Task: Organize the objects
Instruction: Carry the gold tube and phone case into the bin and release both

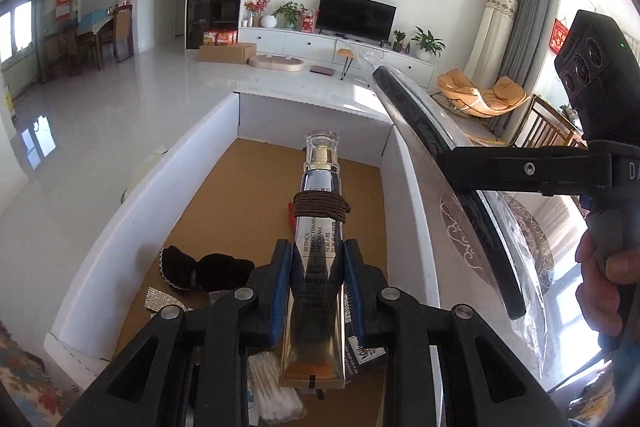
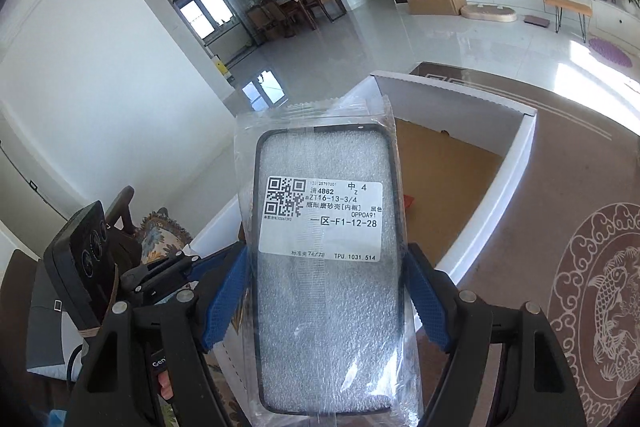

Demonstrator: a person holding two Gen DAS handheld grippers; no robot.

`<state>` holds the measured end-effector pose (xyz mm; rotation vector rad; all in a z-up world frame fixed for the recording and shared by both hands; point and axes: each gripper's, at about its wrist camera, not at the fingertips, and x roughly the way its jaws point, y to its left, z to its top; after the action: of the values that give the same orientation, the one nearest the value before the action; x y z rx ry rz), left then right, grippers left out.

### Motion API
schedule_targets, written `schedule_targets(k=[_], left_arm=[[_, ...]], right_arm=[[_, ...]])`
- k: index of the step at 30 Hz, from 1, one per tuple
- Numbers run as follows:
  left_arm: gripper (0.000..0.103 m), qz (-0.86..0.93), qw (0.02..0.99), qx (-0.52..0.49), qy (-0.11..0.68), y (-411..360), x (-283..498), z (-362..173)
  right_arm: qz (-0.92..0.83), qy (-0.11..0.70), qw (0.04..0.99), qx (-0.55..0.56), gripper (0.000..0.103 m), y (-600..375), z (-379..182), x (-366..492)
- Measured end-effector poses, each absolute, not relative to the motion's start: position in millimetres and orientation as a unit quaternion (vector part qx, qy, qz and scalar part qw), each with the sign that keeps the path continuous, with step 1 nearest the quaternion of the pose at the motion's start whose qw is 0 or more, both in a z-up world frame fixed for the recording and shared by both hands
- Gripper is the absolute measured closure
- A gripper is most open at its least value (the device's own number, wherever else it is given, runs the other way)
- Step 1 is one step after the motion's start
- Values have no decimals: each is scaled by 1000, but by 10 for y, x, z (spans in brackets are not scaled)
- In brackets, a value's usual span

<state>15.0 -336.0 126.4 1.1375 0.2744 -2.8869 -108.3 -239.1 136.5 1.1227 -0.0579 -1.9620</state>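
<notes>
Fingers (image 1: 286, 291) of the left gripper (image 1: 316, 293) are clamped on a cream tube (image 1: 318, 243) near its crimped end, cap forward, a brown hair tie (image 1: 320, 209) wound round its neck. Tube hangs over the white box (image 1: 132, 219), above its cardboard floor. Black hair clip (image 1: 192, 269) and cotton swabs (image 1: 272, 391) already lie at the near end of the box.

Right gripper (image 2: 326, 301) has its fingers (image 2: 224, 299) set wide and pressing both edges of a bagged phone case (image 2: 326, 267), label up, held over the box's near left corner; the box sits on a patterned brown desk (image 2: 540, 227).

Likely step: drop both items into the box. Doing it well: lower the tube onto bare cardboard past the clip, lay it flat, then release. Case is wide, so it should go down flat along a wall, clear of the tube. Risk: loose bag film may snag on the rim, and the two grippers are close, so best place one at a time.
</notes>
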Motion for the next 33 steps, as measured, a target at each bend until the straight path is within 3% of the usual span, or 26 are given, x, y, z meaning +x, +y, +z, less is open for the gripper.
schedule_targets(k=[11, 13, 15, 17, 23, 33], left_arm=[[75, -867, 70, 485, 90, -3815, -503, 550], [54, -859, 81, 500, 75, -3776, -521, 469], [22, -864, 92, 491, 61, -3736, -497, 525], [1, -874, 107, 471, 48, -3712, -440, 601], [0, -887, 163, 433, -5, -3534, -321, 761], [0, -895, 225, 386, 11, -3428, -96, 976]], right_arm=[[-776, 35, 390, 495, 26, -3361, 630, -1590], [-767, 45, 385, 511, 26, -3443, 449, -1585], [-762, 55, 379, 523, 22, -3502, 319, -1581], [-760, 58, 375, 527, 18, -3507, 248, -1574], [-763, 74, 373, 523, 13, -3393, 277, -1501], [-795, 132, 349, 478, 4, -3113, 605, -1379]])
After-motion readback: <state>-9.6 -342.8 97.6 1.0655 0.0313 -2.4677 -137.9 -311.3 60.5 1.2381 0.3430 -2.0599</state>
